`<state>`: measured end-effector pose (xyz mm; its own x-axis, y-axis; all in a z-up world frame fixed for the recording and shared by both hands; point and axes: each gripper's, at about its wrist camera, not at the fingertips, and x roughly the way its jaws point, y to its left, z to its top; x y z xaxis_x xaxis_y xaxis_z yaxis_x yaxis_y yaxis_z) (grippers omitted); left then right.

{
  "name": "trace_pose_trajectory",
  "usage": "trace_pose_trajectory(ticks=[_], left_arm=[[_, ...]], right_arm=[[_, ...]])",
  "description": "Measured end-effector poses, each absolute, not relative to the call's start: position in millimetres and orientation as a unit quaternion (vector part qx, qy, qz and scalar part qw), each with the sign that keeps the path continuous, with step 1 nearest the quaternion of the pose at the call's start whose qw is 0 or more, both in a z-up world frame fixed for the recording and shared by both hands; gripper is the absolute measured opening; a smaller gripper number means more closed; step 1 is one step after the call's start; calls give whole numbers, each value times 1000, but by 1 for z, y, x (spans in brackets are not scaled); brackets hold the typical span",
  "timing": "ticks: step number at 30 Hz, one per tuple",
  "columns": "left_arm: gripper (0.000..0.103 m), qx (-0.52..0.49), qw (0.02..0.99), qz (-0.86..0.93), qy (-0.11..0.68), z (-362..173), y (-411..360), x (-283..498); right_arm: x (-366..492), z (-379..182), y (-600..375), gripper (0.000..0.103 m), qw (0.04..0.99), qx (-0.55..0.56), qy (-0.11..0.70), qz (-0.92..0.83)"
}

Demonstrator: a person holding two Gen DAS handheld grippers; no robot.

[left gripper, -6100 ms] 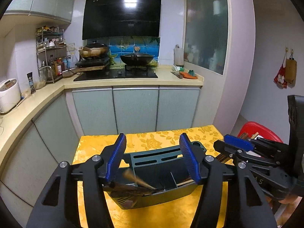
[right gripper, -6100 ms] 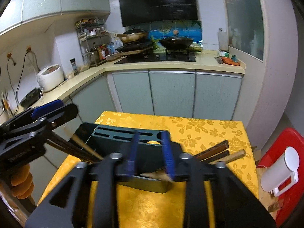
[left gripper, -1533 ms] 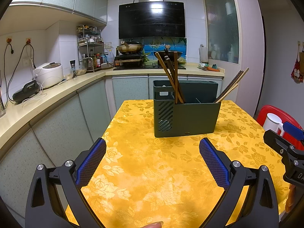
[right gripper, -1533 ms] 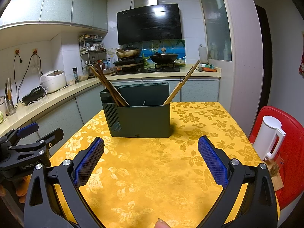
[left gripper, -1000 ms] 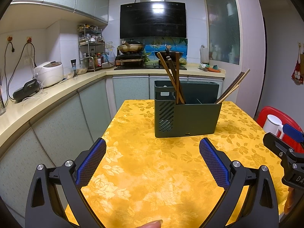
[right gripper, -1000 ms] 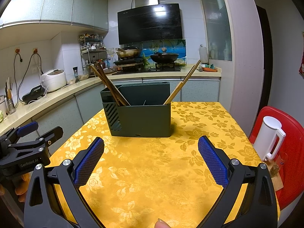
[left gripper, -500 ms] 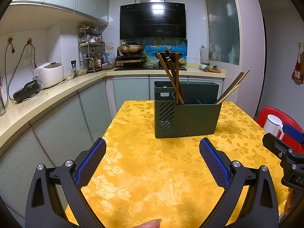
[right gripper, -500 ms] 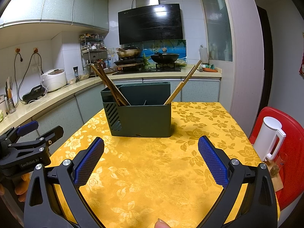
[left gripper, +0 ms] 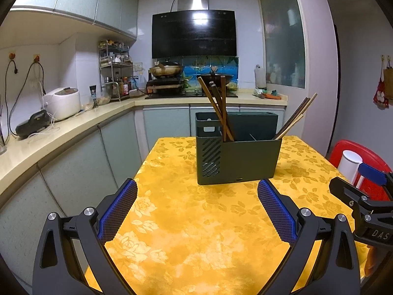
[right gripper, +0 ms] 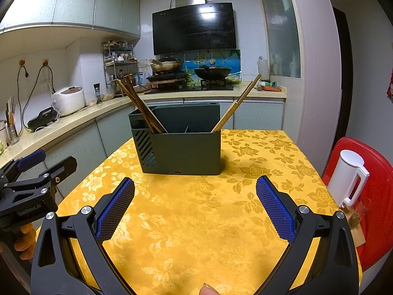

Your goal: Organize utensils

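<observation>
The left gripper (left gripper: 196,205) and the right gripper (right gripper: 195,202) are both held spread wide and empty above the near part of the worktop (left gripper: 208,223), well short of the dark green utensil holder (left gripper: 237,158) standing further back on it. Two bundles of chopsticks (left gripper: 218,108) are seen leaning inside it, one at the left end and one (right gripper: 235,105) at the right. The sticks are judged light, stiff and smooth, best pinched across the exposed upper shafts.
</observation>
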<state>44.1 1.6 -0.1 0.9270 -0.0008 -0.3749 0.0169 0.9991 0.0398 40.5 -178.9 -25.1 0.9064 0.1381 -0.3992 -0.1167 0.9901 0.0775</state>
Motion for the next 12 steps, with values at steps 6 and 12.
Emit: trace_pose_trajectory(ticks=[6,12], left_arm=[[95,16,981,9,195,1,5,47],[95,14,980,11,196,1,5,48]], right_arm=[[41,-26,-180,96,976,27,206,66],[42,-30,-180,96,975,27,210,68]])
